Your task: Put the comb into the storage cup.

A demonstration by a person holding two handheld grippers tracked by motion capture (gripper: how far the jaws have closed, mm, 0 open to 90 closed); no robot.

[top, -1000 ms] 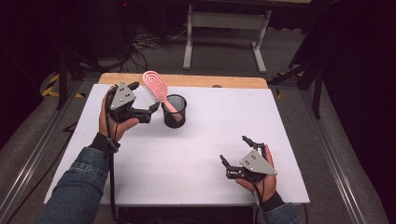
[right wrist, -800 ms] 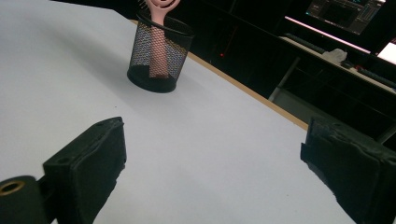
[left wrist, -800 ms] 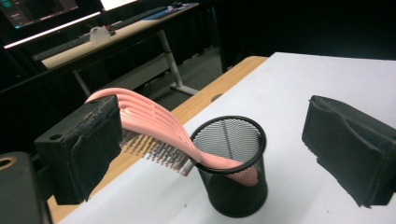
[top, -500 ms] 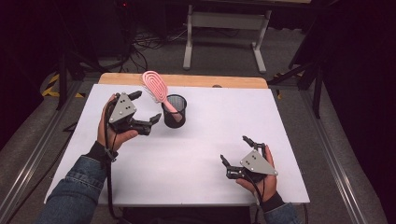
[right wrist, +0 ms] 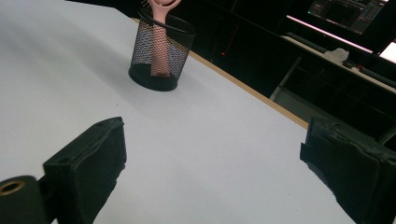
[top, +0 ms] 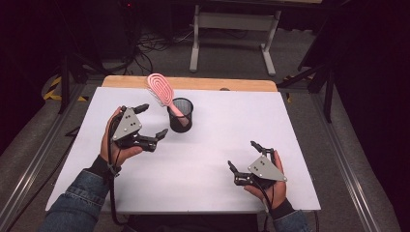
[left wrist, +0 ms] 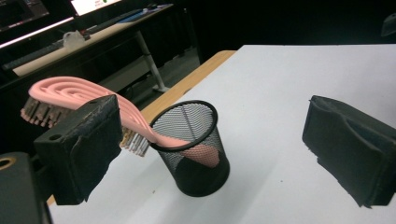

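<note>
A pink hairbrush [top: 161,90] stands handle-down in a black mesh cup [top: 181,116] near the table's far middle, its head leaning out to the left. In the left gripper view the cup [left wrist: 195,147] and brush [left wrist: 70,93] sit just beyond the wide-apart jaws. My left gripper [top: 152,121] is open and empty, a short way left of the cup and apart from it. My right gripper [top: 244,155] rests open and empty near the front right of the table. Far off in the right gripper view stand the cup [right wrist: 160,52] and the brush's handle [right wrist: 159,37].
The white tabletop [top: 217,145] has a wooden strip [top: 232,84] along its far edge. Beyond it are a grey frame stand [top: 232,34] and cables on the floor. Metal rails [top: 345,159] run along both sides of the table.
My left gripper has drawn back toward the front left, away from the brush and cup, with its jaws open. The right gripper has barely moved.
</note>
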